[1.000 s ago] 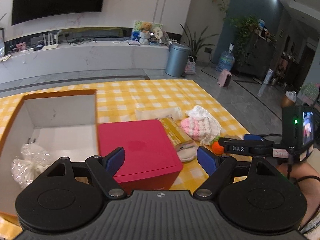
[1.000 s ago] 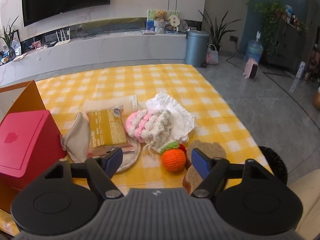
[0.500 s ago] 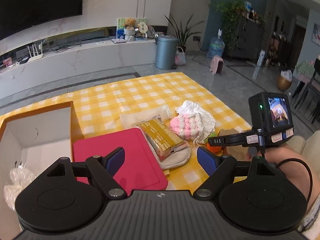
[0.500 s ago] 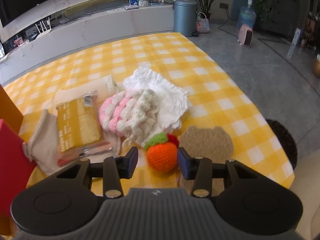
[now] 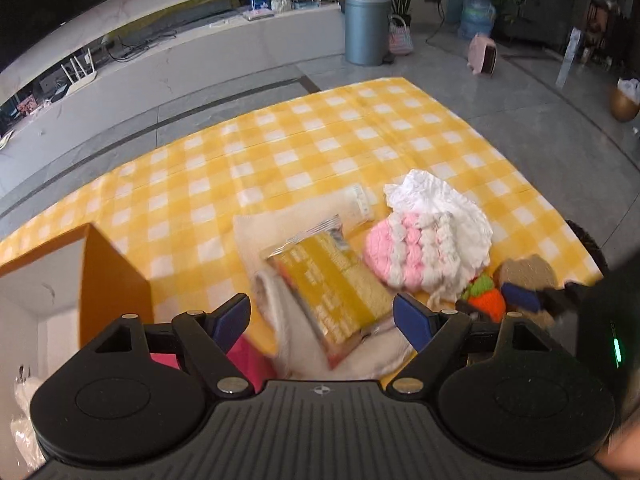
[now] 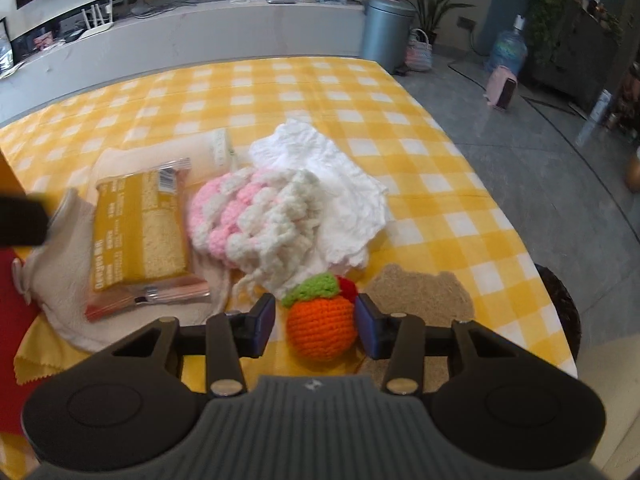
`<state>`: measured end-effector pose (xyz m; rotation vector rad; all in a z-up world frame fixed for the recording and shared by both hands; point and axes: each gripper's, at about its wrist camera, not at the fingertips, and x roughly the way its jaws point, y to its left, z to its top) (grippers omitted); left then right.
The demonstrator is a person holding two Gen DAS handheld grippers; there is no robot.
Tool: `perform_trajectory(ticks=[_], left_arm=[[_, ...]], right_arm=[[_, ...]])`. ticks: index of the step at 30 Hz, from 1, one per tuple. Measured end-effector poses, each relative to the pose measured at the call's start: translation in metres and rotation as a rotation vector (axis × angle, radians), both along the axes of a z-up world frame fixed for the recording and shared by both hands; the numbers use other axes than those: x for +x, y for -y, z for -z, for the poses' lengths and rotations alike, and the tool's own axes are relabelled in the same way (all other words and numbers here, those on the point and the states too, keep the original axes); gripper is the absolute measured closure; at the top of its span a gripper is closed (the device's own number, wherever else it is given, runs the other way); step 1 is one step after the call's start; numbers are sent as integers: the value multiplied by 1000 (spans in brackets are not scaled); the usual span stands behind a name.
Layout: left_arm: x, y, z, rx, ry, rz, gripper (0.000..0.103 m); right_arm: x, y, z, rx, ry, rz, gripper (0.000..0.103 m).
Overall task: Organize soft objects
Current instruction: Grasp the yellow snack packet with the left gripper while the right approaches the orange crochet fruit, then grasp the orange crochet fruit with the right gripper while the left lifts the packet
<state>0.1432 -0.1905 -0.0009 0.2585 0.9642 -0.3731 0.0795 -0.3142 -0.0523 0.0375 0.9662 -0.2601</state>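
Observation:
A crocheted orange fruit (image 6: 321, 330) with a green leaf lies on the yellow checked table. My right gripper (image 6: 315, 323) straddles it, its blue pads close on either side with small gaps, so it is open. Behind lie a pink-and-white knitted piece (image 6: 248, 216), a white cloth (image 6: 340, 176), a yellow sponge pack (image 6: 140, 224) on a beige cloth (image 6: 64, 248), and a brown bear-shaped mat (image 6: 420, 292). My left gripper (image 5: 322, 318) is open and empty above the sponge pack (image 5: 332, 288). The orange fruit (image 5: 486, 300) shows at its right.
An orange box with a white inside (image 5: 44, 308) stands at the left, holding a clear plastic bag (image 5: 24, 396). A red box (image 5: 248, 356) lies beside it. The table's right edge drops to a grey floor. A dark round stool (image 6: 560, 312) sits below that edge.
My right gripper has moved forward and narrowed around the orange fruit. My left gripper has swung right, from over the red box to over the sponge pack.

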Motion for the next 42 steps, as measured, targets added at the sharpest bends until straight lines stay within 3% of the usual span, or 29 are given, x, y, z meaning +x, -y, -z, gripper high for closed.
perform_trajectory(ticks=[6,10,14,17,26,34,38,42], left_arm=[[23,27,13,-45,-101,-41,8],[36,46,32,110,-86,-129,15],[49,51,48,162,-96,-176,15],[59,50,59,158,-126,-230,15],[83,48,88,123,-207,-303,11],[81,42,96,66,-195,-269,28],[73,42,87,95,-216,-207,37],[60,35,74,44,-238,-125,38]], right_arm=[[-9,12,-6,116,22,-1,58],[-7,16,0,124,9,39,56],[-1,13,9,136,-36,18,53],[3,10,18,123,-86,9,54],[-2,16,14,171,-57,35,57],[-2,15,12,181,-54,45,60],[-2,16,13,183,-55,42,59],[-1,16,11,185,-32,35,59]])
